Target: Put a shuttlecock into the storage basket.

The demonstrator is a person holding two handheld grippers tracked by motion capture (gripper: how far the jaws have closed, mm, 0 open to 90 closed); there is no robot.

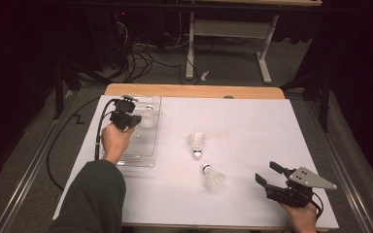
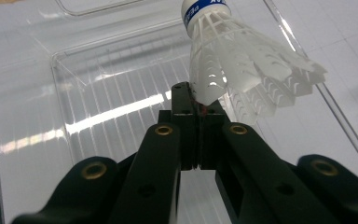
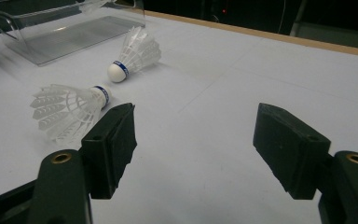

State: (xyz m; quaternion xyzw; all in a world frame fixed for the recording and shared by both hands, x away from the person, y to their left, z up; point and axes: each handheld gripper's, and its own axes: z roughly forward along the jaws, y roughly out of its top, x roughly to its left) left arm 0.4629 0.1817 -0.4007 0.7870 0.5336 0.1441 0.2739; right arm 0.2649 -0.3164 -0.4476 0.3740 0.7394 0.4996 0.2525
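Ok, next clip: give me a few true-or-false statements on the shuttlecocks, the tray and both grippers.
1. The left gripper is shut on a shuttlecock over the clear tray. True.
2. The right gripper holds a shuttlecock. False: its jaws are wide open with nothing between them.
3. Two shuttlecocks lie on the white sheet, the farther one and the nearer one. True.
4. The tray is on the person's right. False: it is on the left.
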